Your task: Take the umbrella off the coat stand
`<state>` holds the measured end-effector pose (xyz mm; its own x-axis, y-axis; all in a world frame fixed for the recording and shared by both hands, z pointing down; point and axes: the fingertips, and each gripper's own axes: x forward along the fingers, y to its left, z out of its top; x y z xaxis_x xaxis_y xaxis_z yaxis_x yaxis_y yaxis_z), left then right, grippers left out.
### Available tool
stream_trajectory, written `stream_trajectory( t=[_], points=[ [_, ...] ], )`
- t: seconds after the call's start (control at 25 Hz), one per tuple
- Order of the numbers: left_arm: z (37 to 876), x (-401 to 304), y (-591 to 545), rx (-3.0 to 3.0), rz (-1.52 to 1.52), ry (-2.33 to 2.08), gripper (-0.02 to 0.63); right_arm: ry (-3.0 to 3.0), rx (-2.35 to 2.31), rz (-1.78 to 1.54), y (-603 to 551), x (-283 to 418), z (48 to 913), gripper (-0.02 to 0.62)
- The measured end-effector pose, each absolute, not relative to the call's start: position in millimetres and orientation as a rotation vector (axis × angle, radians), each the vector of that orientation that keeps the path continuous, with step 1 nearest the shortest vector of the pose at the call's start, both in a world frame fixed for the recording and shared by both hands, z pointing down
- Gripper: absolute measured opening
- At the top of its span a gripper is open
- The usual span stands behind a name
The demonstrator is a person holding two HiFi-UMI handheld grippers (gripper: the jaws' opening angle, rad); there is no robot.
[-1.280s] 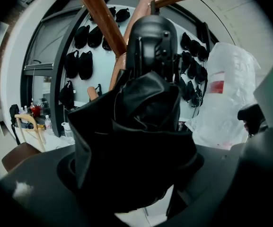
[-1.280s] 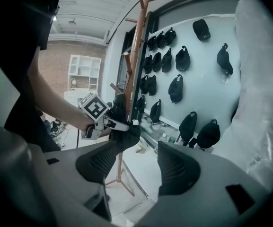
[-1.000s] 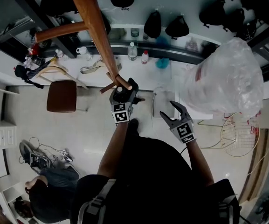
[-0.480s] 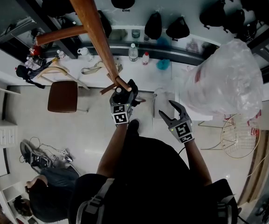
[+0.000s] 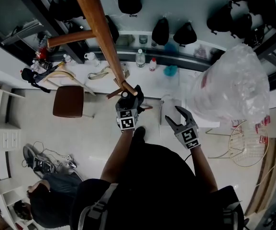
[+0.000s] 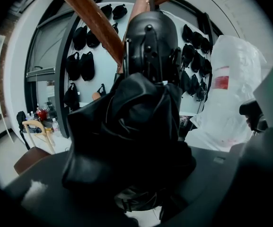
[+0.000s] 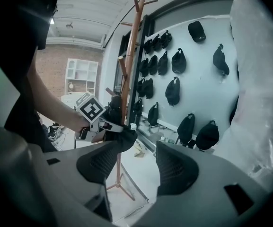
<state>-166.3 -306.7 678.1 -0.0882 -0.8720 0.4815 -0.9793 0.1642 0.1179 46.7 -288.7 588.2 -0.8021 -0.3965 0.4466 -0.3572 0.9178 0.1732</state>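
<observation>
Black folded umbrella (image 6: 136,122) hangs low on the wooden coat stand (image 5: 101,37). The left gripper (image 5: 129,98) jaws have just been closing on its fabric. The right gripper (image 7: 135,161) jaws are wide and empty. The umbrella is likely light, soft and slippery, so grip around the shaft.

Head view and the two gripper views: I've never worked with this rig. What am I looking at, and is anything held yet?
There is no robot here: a person holds a two-jaw gripper in each hand. The head view looks steeply down from the person's head. Each gripper view rides on its gripper and looks along its jaws. The left gripper is at the wooden coat stand, by a peg, around the black folded umbrella. Its jaws have just been closing, and the fabric fills the gap, seemingly pressed. The right gripper hovers beside it, open and empty. The big white shape at right is a plastic bag.
</observation>
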Motion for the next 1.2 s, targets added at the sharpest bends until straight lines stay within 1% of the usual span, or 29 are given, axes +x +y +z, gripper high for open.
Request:
stream_trajectory(
  t=[1.2],
  points=[
    [639, -170, -308, 1.777, 0.277, -1.988, 0.265, -2.603, 0.567, -0.075, -281, 57, 589, 0.255]
  ],
)
